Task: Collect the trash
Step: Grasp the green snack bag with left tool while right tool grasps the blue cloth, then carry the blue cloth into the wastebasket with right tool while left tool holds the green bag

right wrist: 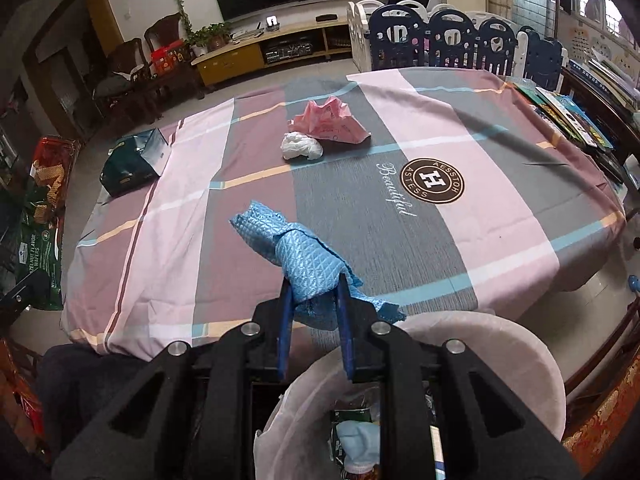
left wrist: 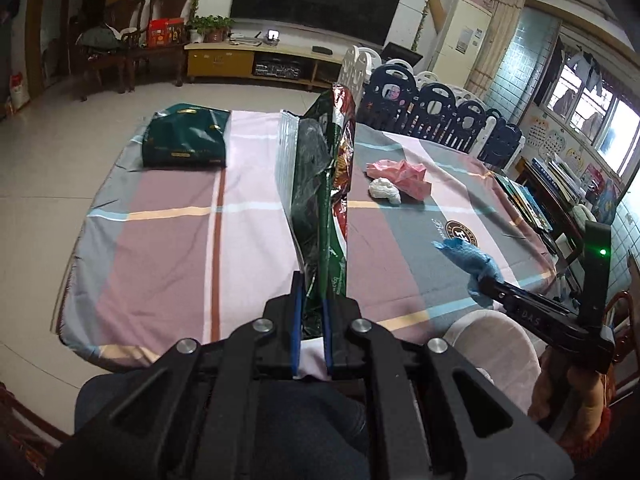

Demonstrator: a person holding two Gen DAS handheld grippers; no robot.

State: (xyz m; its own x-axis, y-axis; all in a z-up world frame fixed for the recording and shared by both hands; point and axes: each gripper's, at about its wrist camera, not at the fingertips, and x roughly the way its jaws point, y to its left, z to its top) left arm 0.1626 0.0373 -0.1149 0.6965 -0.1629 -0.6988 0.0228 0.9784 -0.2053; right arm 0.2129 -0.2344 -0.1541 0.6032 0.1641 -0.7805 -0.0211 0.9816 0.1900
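My left gripper (left wrist: 311, 280) is shut on a large green and red wafer snack bag (left wrist: 324, 184) and holds it upright above the table; the bag also shows at the left edge of the right wrist view (right wrist: 40, 220). My right gripper (right wrist: 314, 280) is shut on a crumpled blue cloth (right wrist: 296, 256), held over the table's near edge above a bin lined with a white bag (right wrist: 500, 344); the cloth also shows in the left wrist view (left wrist: 468, 260). A pink wrapper (right wrist: 332, 120) and a white crumpled tissue (right wrist: 300, 146) lie mid-table. A dark green bag (right wrist: 132, 164) lies at the far left.
The table carries a plaid cloth (right wrist: 400, 200) with a round brown logo. Books (right wrist: 568, 116) lie along its right edge. A blue and white play fence (right wrist: 460, 40) stands behind the table. The bin holds some trash (right wrist: 356, 436).
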